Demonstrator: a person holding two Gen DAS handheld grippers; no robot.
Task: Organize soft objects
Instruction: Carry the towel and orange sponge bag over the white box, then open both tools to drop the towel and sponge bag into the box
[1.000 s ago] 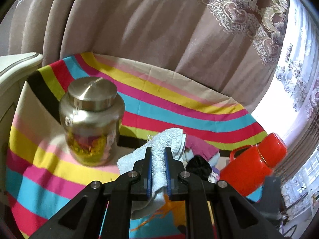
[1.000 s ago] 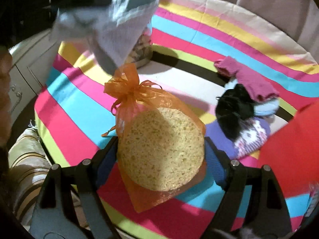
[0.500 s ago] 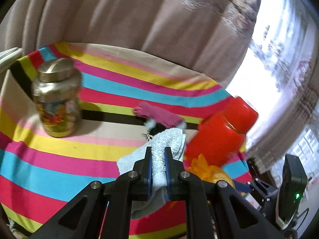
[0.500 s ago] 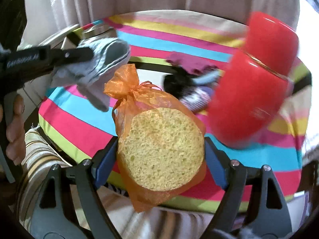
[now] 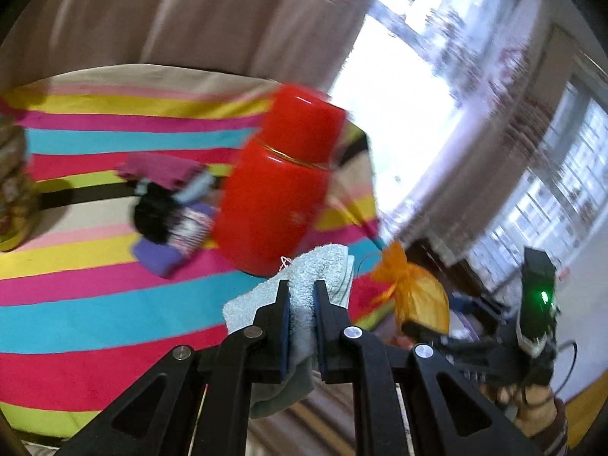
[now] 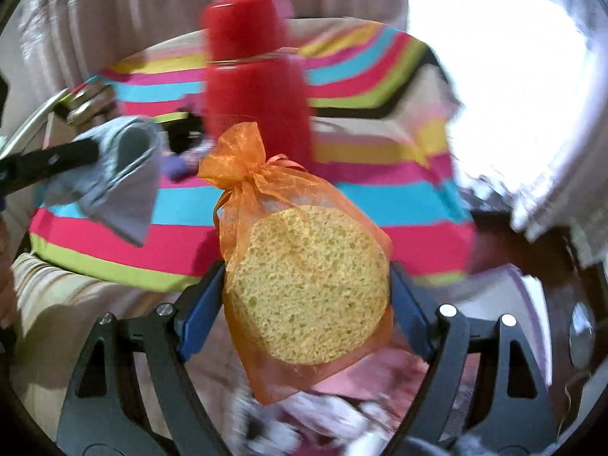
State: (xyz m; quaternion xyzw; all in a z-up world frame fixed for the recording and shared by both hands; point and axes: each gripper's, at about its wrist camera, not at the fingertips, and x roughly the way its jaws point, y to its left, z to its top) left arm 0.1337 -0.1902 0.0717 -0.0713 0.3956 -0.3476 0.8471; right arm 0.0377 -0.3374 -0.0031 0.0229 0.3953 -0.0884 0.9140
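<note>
Towel (image 5: 304, 296), one pale blue piece, sits clamped in your left tongs (image 5: 302, 306), its long axis running up out of the jaws and away, the tail drooping below. Ahead of the tips stands one red flask (image 5: 277, 190); left of that, one heap of socks (image 5: 167, 212) on the striped cloth (image 5: 95, 304). Your right tongs (image 6: 307, 296) pinch one round yellow sponge (image 6: 307, 288) inside one orange mesh bag (image 6: 273, 190), tied neck pointing up and leftward.

Flask (image 5: 279, 193) on striped cloth (image 5: 95, 304), sock pile (image 5: 171, 212) just left, tin (image 5: 13, 193) far left
</note>
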